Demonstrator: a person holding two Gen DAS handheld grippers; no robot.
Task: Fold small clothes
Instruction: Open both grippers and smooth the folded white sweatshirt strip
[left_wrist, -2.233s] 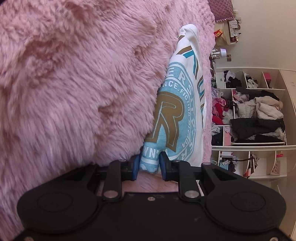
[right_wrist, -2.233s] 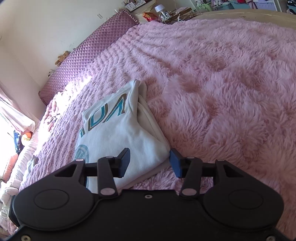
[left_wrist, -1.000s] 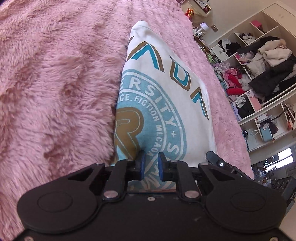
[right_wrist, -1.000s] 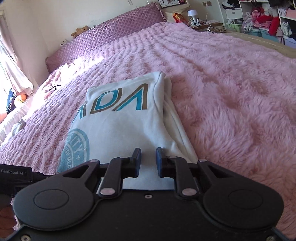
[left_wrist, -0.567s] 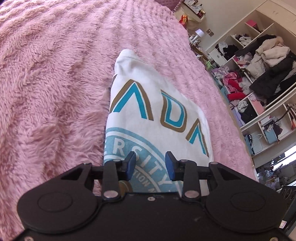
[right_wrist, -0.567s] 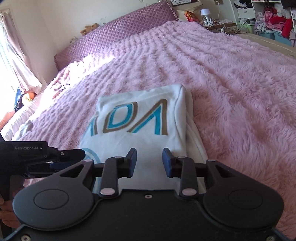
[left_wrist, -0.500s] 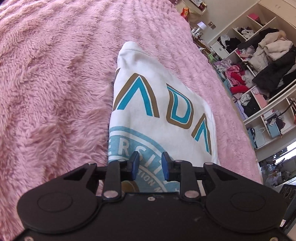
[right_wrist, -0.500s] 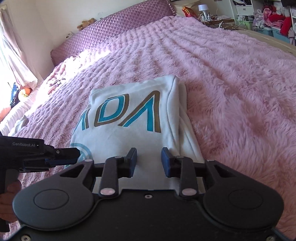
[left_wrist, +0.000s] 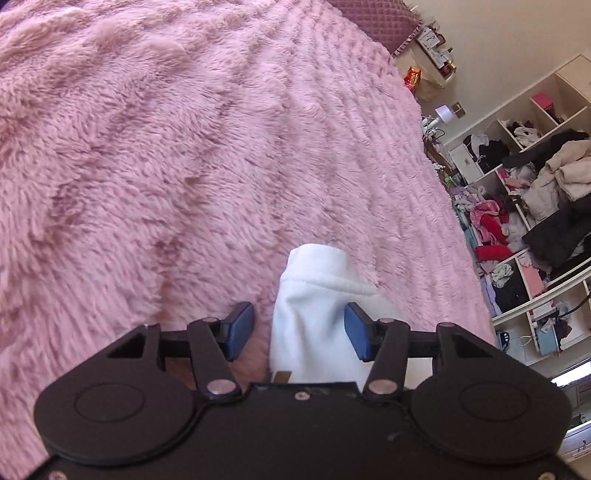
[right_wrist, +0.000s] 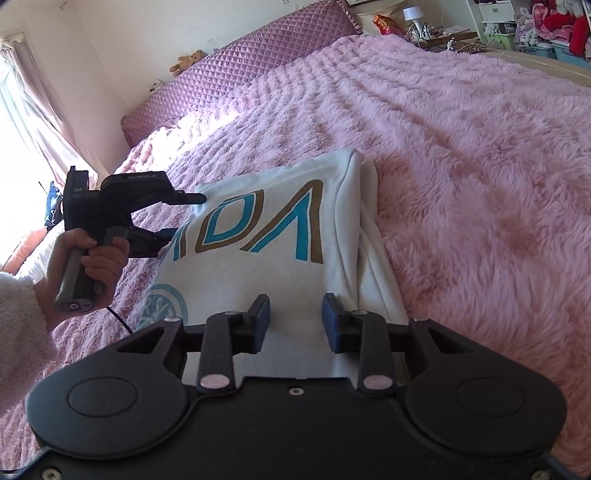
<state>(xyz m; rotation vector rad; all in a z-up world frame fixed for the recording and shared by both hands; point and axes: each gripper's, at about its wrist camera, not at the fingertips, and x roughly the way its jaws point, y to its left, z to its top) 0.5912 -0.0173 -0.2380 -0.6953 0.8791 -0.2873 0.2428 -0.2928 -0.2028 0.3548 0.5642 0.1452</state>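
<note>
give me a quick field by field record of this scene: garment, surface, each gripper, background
garment: white top with teal and gold print, folded, lying flat
surface: fluffy pink blanket on a bed
left gripper: open, jaws have just been opening; the garment's far corner lies between the pads, not pinched
right gripper: open above the garment's near edge, pads not pressing
left hand: grips the gripper handle, fuzzy sleeve at the wrist
background: quilted purple headboard; open shelves stuffed with clothes
</note>
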